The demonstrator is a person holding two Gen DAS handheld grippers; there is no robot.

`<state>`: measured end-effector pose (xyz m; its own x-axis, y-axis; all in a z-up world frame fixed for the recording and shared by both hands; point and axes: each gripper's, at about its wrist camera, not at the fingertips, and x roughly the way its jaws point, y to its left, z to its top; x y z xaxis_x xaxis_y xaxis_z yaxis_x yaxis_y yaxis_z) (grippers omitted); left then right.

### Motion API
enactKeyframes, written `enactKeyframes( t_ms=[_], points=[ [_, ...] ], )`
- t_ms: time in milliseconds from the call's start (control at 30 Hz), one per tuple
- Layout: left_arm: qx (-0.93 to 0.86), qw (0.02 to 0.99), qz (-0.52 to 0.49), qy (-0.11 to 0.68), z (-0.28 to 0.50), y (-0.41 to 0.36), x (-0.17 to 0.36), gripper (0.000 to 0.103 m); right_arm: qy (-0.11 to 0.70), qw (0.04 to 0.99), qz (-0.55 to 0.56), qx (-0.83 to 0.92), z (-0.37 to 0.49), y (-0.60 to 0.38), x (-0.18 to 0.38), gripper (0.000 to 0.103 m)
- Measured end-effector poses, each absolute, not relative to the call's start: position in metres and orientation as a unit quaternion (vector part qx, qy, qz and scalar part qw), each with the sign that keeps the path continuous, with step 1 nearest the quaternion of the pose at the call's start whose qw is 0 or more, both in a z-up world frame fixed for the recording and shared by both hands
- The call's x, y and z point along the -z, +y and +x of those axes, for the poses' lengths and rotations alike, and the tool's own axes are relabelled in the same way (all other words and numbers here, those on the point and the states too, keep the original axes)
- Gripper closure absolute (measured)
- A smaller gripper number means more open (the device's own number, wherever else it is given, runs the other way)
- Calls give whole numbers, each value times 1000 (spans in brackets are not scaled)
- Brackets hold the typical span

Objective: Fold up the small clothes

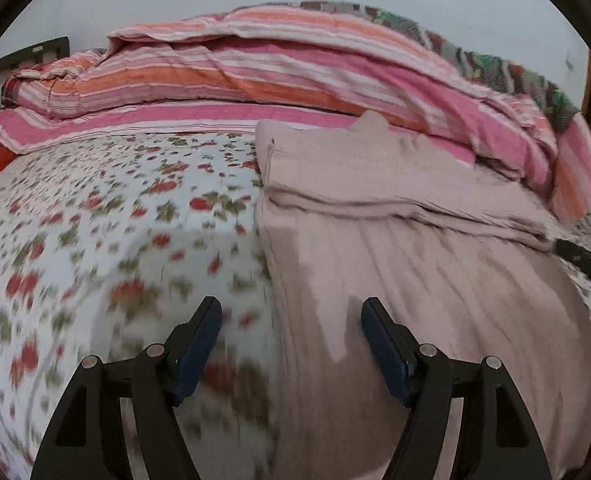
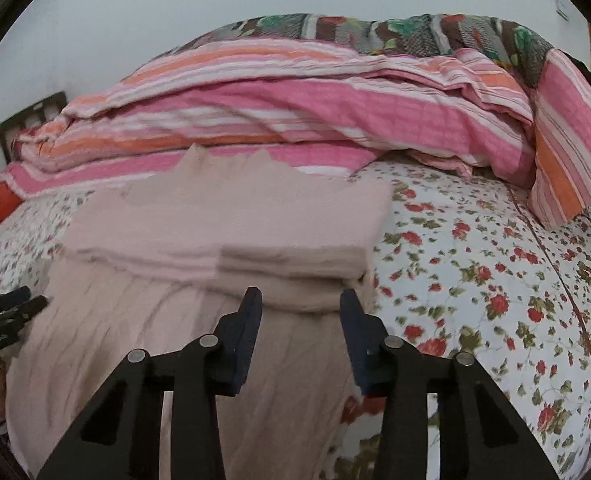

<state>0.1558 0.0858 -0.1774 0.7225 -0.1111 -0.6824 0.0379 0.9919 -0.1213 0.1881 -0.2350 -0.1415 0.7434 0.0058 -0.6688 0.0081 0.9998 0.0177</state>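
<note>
The pale pink garment [image 2: 223, 220] lies partly folded on the floral bedspread [image 2: 475, 264]. The left gripper [image 1: 291, 312] and right gripper [image 2: 301, 304] hover above its near part, jaws apart, empty.

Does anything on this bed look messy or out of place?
Only the striped pink-and-orange quilt, heaped unevenly along the far side. The dusty-pink knitted garment lies half-folded and fairly square on the floral bedsheet; nothing looks damaged.
</note>
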Motion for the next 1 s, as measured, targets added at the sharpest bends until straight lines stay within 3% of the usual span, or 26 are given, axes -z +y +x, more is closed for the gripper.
enactKeyframes(
  t_ms=[267,367,533,600,833,1000],
  points=[
    [94,917,-46,385,94,93,180,34,405,914,5,-16,150,-225,144,64],
    [121,913,-57,386,73,99,180,34,397,917,16,-21,117,-230,130,51],
    [154,901,-78,398,41,104,186,36,402,913,63,-34,56,-248,127,49],
    [149,898,-73,407,35,102,193,45,407,910,71,-32,34,-251,134,49],
    [138,900,-90,403,34,100,201,51,433,892,124,-37,-5,-249,176,50],
    [134,901,-108,398,32,105,204,67,430,894,105,-63,-5,-223,180,52]
  ],
)
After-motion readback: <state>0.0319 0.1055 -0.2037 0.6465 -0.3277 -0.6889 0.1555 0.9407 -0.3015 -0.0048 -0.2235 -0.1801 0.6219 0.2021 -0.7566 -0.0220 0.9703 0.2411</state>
